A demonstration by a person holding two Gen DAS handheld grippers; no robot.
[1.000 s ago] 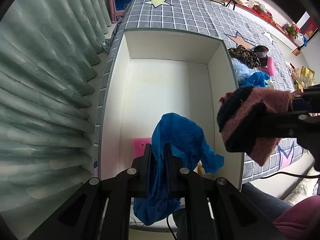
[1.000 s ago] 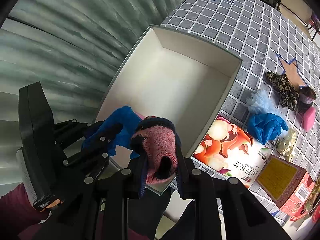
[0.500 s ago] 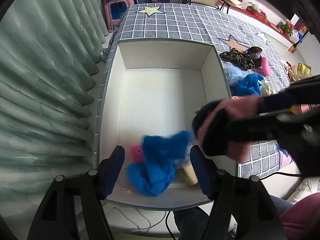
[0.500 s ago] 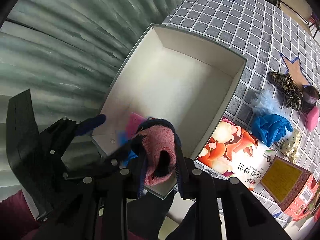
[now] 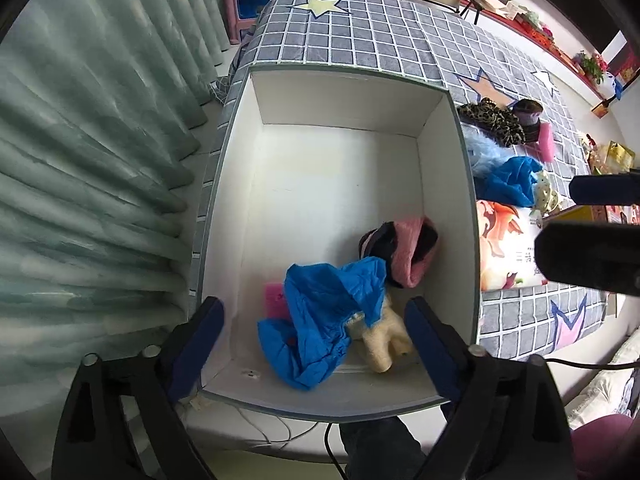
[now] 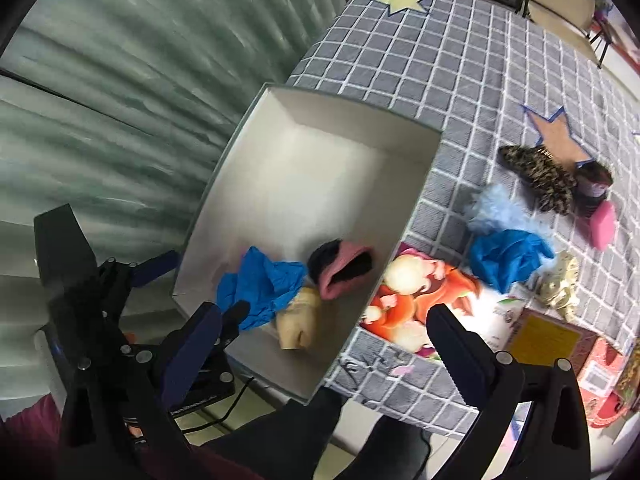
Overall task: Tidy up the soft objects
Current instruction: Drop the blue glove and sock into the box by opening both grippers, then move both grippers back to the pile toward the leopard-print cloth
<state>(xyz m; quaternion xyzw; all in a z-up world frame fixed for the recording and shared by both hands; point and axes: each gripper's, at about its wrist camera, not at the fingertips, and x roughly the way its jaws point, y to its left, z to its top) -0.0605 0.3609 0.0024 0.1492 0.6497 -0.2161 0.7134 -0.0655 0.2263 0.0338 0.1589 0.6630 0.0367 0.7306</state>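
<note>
We see a table (image 5: 372, 36) under a grey checked cloth with star patches, and on it a large white box (image 5: 444, 184) standing open near the curtain (image 5: 88, 152). Beside the box lies a printed packet (image 6: 416, 304) with an orange cartoon figure; its writing is too small and skewed for us to read, as is the label on the yellow carton (image 6: 548, 336) next to it.

Inside the box, at the near end, lie a crumpled blue cloth (image 5: 324, 316), a pink-and-black knitted sock (image 5: 404, 252), a cream plush toy (image 5: 380, 336) and a small pink pad (image 5: 274, 300), all touching or overlapping. A second ago the blue cloth hung clamped in our left gripper (image 5: 316, 320) and the sock sat pinched in our right gripper (image 6: 324, 336); now both lie released in the box.

Both grippers are still spreading wide, with nothing between their fingers, each hovering above the box's near end. Out on the table, well apart from the box, remain another blue cloth (image 6: 508, 256), a pale blue fluffy piece (image 6: 492, 208), a leopard-print item (image 6: 532, 176) and a pink sponge (image 6: 602, 224).
</note>
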